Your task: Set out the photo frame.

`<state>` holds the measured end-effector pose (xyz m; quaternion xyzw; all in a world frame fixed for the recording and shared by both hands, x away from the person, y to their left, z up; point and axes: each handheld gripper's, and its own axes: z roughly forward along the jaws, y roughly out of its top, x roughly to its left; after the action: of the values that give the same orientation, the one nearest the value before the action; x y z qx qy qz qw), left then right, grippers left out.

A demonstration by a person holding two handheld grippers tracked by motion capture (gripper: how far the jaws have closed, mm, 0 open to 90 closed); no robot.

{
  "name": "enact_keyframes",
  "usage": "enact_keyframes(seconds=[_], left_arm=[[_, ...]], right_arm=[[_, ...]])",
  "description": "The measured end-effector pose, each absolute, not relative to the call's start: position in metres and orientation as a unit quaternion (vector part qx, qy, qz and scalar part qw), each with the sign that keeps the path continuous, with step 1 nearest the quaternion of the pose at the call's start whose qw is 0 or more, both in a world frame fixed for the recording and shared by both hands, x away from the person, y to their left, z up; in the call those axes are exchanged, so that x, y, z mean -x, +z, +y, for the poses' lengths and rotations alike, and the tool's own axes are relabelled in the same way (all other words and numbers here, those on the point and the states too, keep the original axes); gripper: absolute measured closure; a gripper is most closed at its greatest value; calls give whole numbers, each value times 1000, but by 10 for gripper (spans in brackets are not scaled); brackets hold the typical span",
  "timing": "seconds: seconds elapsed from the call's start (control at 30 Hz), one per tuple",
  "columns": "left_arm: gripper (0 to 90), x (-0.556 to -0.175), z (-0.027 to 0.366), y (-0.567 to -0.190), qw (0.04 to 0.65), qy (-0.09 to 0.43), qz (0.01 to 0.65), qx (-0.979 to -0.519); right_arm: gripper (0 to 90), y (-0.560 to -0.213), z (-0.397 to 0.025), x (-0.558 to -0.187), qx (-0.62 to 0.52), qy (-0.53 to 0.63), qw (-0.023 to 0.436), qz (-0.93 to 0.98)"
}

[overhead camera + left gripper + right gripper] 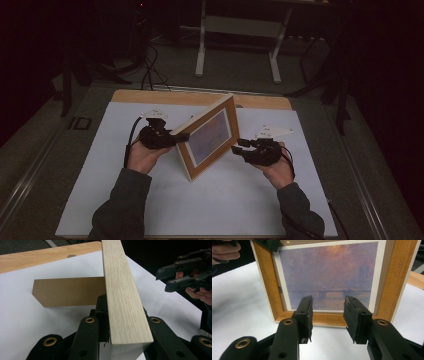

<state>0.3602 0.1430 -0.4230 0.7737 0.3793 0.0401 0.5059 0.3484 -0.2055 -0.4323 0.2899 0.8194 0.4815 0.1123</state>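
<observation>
A wooden picture frame (207,137) with a hazy purple and orange print stands tilted on one corner on the white sheet (200,205). My left gripper (181,136) is shut on the frame's pale side edge (120,285), one jaw on each face. Behind the frame, a brown back stand (67,291) juts out over the sheet. My right gripper (239,146) hovers open just right of the frame, not touching it. In the right gripper view its jaws (328,312) point at the print and the frame's lower rail (324,318), with nothing between them.
The white sheet covers a wooden table whose bare edge (150,96) shows at the back. Beyond it, on the dark floor, are a white desk leg (201,50) and cables (150,70). The sheet's front half lies bare between the person's sleeves.
</observation>
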Motion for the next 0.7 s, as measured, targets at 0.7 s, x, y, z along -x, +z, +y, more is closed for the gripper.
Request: enact_keyframes(seconds=[0.7], left_arm=[[758,-375,156,-423,511,-1,335,-791]], right_arm=[[583,-430,-211,-354,-305,483,119,812]])
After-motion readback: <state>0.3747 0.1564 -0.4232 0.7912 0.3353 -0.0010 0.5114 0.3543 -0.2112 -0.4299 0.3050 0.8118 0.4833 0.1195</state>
